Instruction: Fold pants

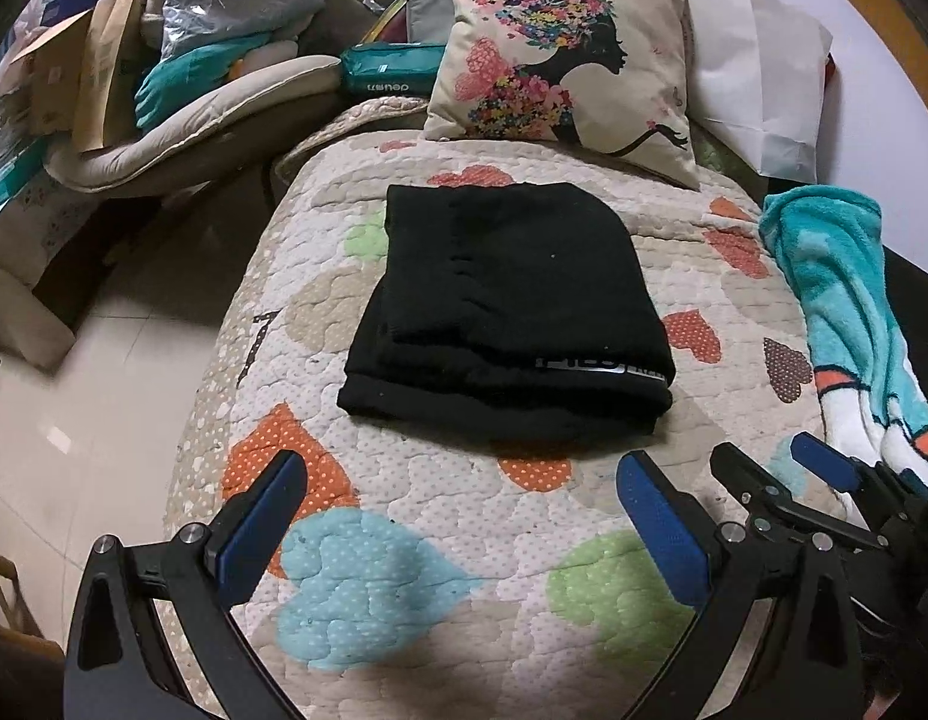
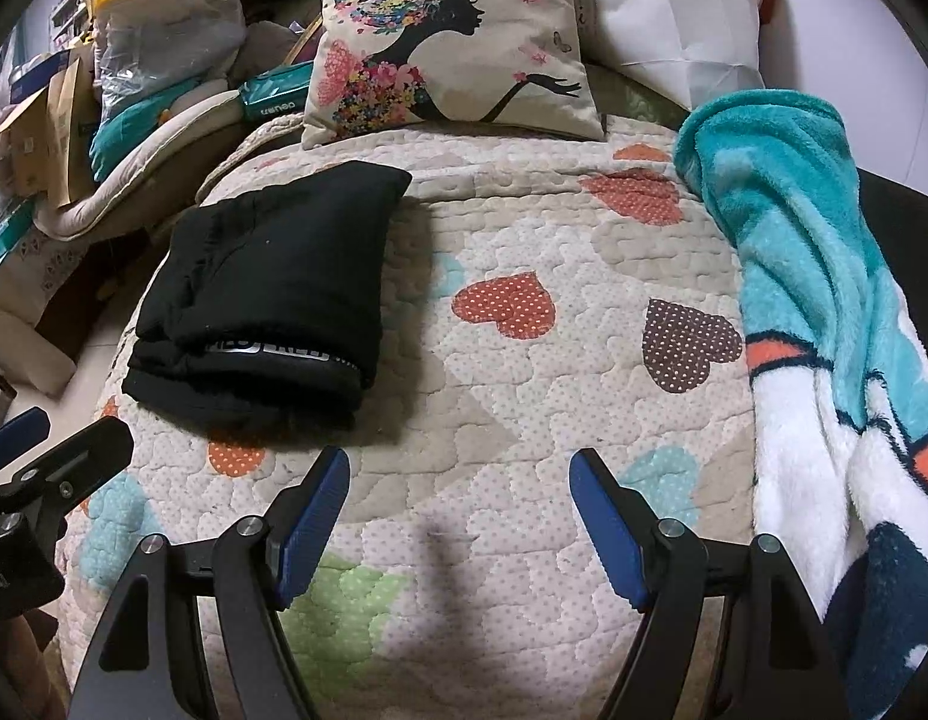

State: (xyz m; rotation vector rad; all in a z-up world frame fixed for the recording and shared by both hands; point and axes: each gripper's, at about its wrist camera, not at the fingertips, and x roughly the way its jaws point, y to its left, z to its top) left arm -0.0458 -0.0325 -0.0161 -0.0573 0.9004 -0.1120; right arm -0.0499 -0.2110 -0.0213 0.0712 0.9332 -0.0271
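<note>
Left wrist view, left gripper (image 1: 461,483): jaws spread wide and holding nothing, above the quilt's near end, short of the garment; a stance that suits a tool with no hold to keep.
Right wrist view, right gripper (image 2: 459,480): also spread and empty, beside the left one and clear of the cloth.
Pants (image 1: 508,312): black, lying as a compact stacked rectangle, layers showing at the near edge where a strip of printed lettering peeks out; apart from both tools.
Placement: the bundle sits mid-quilt toward its left side, on flat ground that keeps the layers from sliding.
Quilt (image 1: 404,552): heart-patterned, padded, the working surface.
Cushion (image 1: 559,54): propped behind the pants, not touching them.
Fleece blanket (image 2: 823,300): teal, along the right edge, well apart.
Judgement: folding looks complete or nearly so.
</note>
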